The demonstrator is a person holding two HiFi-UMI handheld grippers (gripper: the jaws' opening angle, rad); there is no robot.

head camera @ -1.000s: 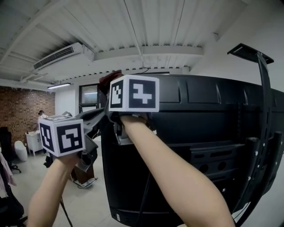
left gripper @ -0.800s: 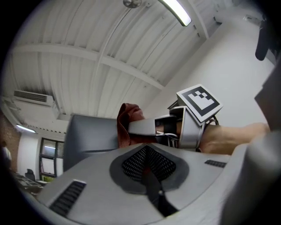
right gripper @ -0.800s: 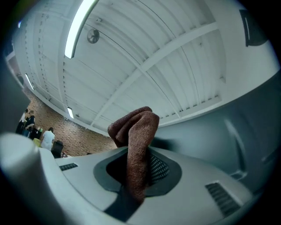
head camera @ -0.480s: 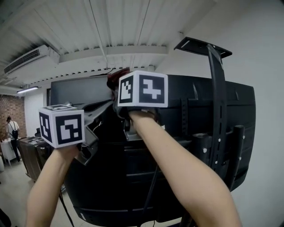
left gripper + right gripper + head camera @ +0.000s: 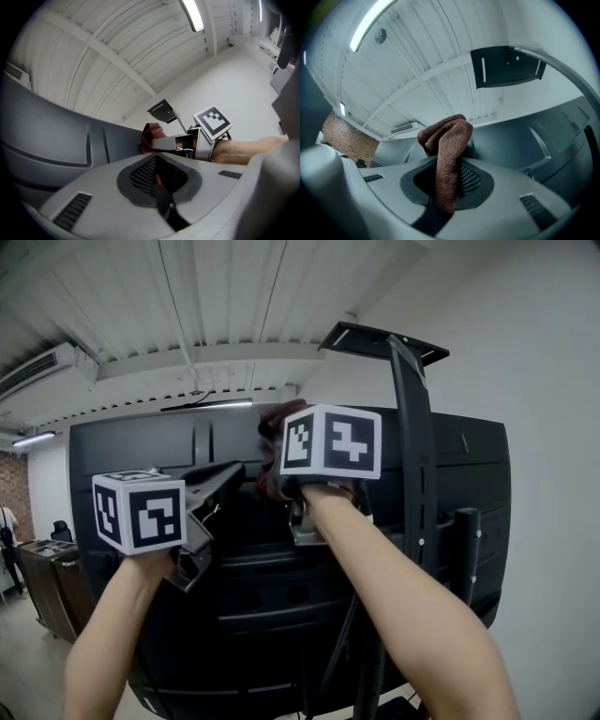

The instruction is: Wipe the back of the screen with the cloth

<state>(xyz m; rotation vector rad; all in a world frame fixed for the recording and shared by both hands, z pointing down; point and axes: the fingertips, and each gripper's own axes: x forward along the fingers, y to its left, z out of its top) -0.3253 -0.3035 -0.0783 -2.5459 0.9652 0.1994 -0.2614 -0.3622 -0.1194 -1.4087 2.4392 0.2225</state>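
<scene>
The right gripper [image 5: 446,190] has its fingers clamped on the brown cloth [image 5: 449,140], up at the top edge of the screen's [image 5: 131,451] black back. The left gripper [image 5: 161,183], fingers together, hovers just beside it.

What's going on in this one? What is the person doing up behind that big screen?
A person with a gripper in each hand is working on the back of a large black screen. The right gripper is shut on a reddish-brown knitted cloth, raised to the panel near its top edge. The left gripper hovers beside it, jaws together and empty.
</scene>
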